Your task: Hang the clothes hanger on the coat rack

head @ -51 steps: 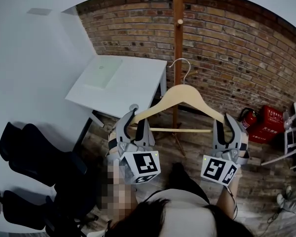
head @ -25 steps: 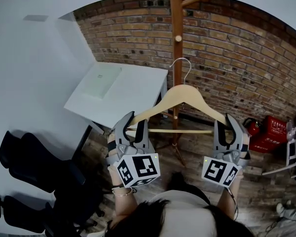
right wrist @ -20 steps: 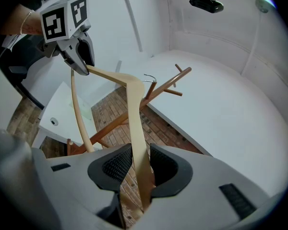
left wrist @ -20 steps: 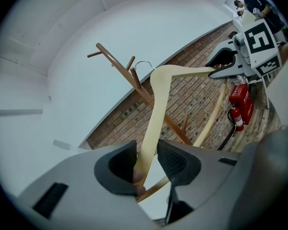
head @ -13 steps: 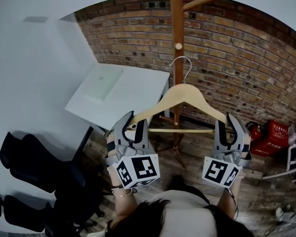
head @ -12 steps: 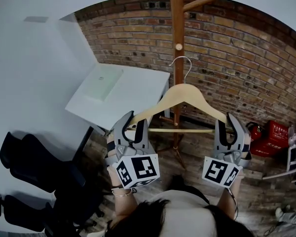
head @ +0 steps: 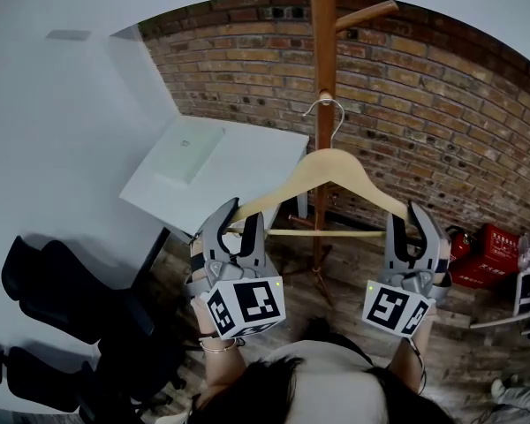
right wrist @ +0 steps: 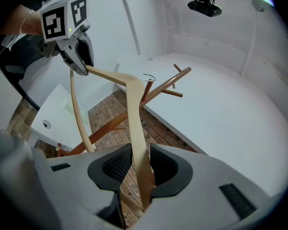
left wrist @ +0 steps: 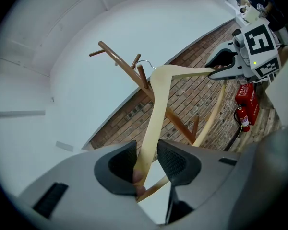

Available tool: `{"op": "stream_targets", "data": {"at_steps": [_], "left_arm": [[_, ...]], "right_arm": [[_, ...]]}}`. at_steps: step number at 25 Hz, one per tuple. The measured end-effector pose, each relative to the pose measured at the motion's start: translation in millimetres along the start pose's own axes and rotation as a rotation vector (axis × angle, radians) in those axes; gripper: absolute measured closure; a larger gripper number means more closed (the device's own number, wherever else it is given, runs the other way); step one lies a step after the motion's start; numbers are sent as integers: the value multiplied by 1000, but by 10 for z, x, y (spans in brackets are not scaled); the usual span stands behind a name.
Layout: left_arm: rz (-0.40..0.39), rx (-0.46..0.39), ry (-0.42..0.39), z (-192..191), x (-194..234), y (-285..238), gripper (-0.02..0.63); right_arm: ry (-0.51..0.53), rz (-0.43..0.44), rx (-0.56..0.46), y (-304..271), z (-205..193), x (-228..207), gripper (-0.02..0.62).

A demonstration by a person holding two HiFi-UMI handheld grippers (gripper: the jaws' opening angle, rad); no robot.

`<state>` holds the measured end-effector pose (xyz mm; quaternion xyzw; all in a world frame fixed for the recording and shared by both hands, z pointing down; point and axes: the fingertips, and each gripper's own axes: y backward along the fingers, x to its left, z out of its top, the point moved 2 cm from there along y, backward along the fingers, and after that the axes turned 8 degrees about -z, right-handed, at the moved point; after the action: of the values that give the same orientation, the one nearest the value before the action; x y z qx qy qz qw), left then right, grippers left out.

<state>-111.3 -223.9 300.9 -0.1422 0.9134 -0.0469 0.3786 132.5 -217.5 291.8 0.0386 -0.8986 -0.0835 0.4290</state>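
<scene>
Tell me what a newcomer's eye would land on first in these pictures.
First comes the pale wooden hanger, held level at centre frame, with the left gripper shut on one end and the right gripper shut on the other. Just behind it the tall coat rack stands against the brick wall. The hanger's metal hook is up by the pole, but whether it sits on a peg cannot be told.

Hanger [head: 329, 170] — near coat rack [head: 323, 51]

White table [head: 247, 162] ahead on my left, pale green sheet [head: 188, 155] flat on it, plank floor [head: 477, 343] carrying coat rack [head: 322, 78], red fire-extinguisher box [head: 490, 253], black chairs [head: 62, 299].
</scene>
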Motion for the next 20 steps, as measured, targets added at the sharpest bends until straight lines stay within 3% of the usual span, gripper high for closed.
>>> {"op": "stream_targets", "data": {"at_steps": [20], "left_arm": [[-4,26,7,-40,72,-365,466]], "right_arm": [[-5,14,1,-401,-72,75,463]]}}
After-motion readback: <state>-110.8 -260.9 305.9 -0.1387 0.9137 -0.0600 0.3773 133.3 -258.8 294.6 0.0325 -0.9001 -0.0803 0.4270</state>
